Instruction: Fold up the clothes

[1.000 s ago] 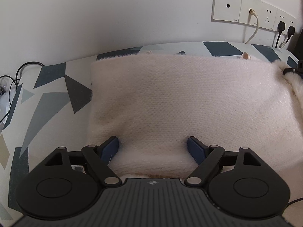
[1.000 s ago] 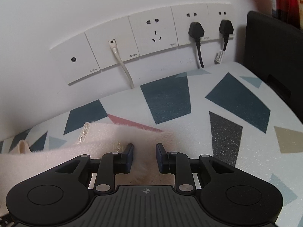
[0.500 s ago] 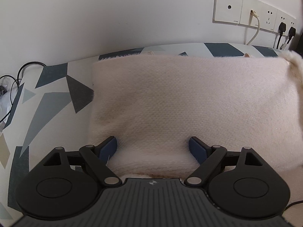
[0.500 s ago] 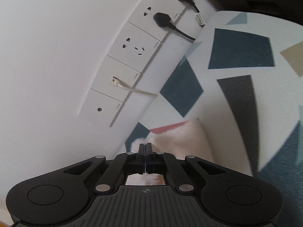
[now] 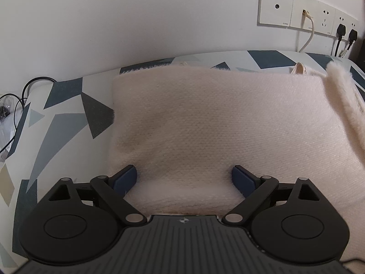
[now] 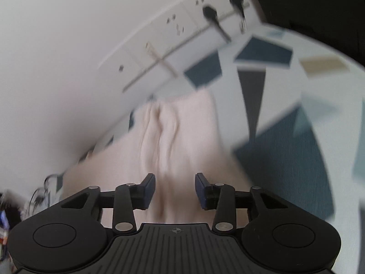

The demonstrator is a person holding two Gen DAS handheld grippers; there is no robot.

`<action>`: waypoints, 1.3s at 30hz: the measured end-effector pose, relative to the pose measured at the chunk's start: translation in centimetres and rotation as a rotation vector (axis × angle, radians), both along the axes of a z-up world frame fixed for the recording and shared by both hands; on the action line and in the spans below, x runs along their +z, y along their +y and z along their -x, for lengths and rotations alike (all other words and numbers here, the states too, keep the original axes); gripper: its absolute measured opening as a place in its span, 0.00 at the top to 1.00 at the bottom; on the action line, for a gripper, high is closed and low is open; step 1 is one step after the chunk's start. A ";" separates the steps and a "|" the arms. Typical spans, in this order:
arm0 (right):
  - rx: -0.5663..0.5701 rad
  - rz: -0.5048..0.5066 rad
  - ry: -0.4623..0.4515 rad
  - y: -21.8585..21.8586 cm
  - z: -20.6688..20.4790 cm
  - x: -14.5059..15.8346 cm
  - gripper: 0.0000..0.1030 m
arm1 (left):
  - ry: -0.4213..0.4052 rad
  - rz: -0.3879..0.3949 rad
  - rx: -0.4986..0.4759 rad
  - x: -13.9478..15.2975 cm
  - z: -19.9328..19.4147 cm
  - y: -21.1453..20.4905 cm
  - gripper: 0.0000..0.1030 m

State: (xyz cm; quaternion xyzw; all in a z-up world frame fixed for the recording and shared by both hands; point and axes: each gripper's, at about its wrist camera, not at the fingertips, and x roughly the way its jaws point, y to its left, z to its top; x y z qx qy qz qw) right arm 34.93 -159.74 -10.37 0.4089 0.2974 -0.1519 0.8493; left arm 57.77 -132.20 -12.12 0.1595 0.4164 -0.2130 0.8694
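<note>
A cream fuzzy knit garment [image 5: 205,123] lies folded flat on the patterned table cover [image 5: 59,118]. My left gripper [image 5: 184,178] is open, its blue pads resting on the garment's near edge. At the right edge of the left wrist view a strip of the garment [image 5: 342,96] stands lifted. In the blurred right wrist view my right gripper [image 6: 175,190] is open, with the bunched garment [image 6: 182,132] lying ahead between and below the fingers. I cannot tell whether it touches the pads.
A row of wall sockets [image 5: 303,13] with a white cable and two black plugs is at the back right. Black cables [image 5: 20,96] lie at the table's left end. A dark object [image 6: 319,9] stands at the far right by the wall.
My right gripper shut on the garment's right corner, lifted it and swung leftward, and now stands open again. The garment's right edge rose. My left gripper stayed put.
</note>
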 end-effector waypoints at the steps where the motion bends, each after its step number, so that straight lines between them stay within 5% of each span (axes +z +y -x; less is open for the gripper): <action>1: 0.002 -0.011 0.014 0.8 0.2 -0.3 0.48 | -0.001 -0.003 -0.002 0.0 0.0 0.0 0.08; 2: 0.004 -0.019 0.029 1.6 0.4 -0.6 0.42 | -0.003 -0.006 -0.005 0.0 0.0 -0.1 0.08; 6: -0.004 -0.014 0.035 2.7 -0.2 -1.8 0.42 | -0.014 -0.016 -0.011 0.0 0.1 -0.1 0.07; 7: -0.022 -0.028 0.018 2.5 -0.4 -2.2 0.47 | -0.019 -0.018 -0.013 0.0 0.1 -0.1 0.07; 9: -0.065 -0.028 -0.022 2.1 -0.4 -2.0 0.78 | -0.028 -0.025 -0.018 -0.1 0.2 -0.2 0.06; 12: -0.129 0.016 -0.075 1.9 0.0 -0.8 0.81 | -0.025 -0.033 -0.027 0.0 0.1 -0.3 0.06; 14: -0.170 0.080 -0.086 1.7 0.4 0.2 1.00 | -0.014 -0.034 -0.026 0.0 -0.1 -0.3 0.06; 16: -0.204 0.118 -0.054 0.7 0.9 0.6 0.99 | -0.005 -0.031 -0.018 0.0 -0.3 -0.3 0.05; 18: -0.197 0.146 -0.025 0.0 1.3 1.0 0.94 | 0.005 -0.025 -0.010 0.0 -0.5 -0.2 0.05; 20: -0.206 0.182 0.016 0.1 2.0 1.8 0.67 | 0.006 -0.025 -0.015 0.2 -0.5 -0.1 0.05; 25: -0.263 0.206 0.081 2.2 6.1 2.3 0.32 | -0.003 0.002 -0.015 2.2 1.2 1.5 0.06; 30: -0.290 0.198 0.179 5.7 10.6 1.6 0.23 | 0.035 0.096 -0.082 4.5 4.7 5.5 0.06; 32: -0.298 0.215 0.209 7.3 12.4 1.3 0.11 | 0.048 0.111 -0.099 4.6 6.0 7.4 0.06; 39: -0.337 0.215 0.300 10.8 16.2 0.2 0.01 | 0.078 0.054 -0.052 2.2 10.1 12.9 0.06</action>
